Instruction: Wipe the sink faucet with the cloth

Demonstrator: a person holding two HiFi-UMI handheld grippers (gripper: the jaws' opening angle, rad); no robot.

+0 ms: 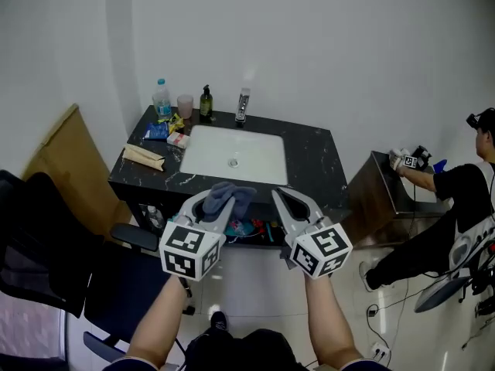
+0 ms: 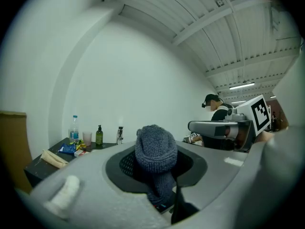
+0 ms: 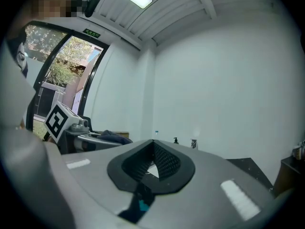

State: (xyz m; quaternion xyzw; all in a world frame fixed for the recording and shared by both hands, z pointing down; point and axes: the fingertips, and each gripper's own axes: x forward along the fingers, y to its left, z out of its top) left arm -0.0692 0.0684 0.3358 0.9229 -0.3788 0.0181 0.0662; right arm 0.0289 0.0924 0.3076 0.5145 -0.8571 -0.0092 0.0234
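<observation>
A chrome faucet (image 1: pixel 243 105) stands at the back edge of a white sink (image 1: pixel 232 154) set in a black marble counter (image 1: pixel 309 161). My left gripper (image 1: pixel 219 204) is shut on a grey-blue knitted cloth (image 1: pixel 229 198), which bulges up between its jaws (image 2: pixel 156 151). In the left gripper view the faucet (image 2: pixel 119 134) is small and far off. My right gripper (image 1: pixel 283 204) is shut with nothing in it, jaws meeting at the tip (image 3: pixel 153 147). Both grippers hang level in front of the counter, short of the sink.
On the counter's left stand a water bottle (image 1: pixel 161 97), a pink cup (image 1: pixel 185 105), a green soap bottle (image 1: pixel 206 103), snack packets (image 1: pixel 160 130) and a folded paper bag (image 1: pixel 144 156). A black chair (image 1: pixel 46 253) is at lower left. Another person (image 1: pixel 448 199) crouches at a cabinet on the right.
</observation>
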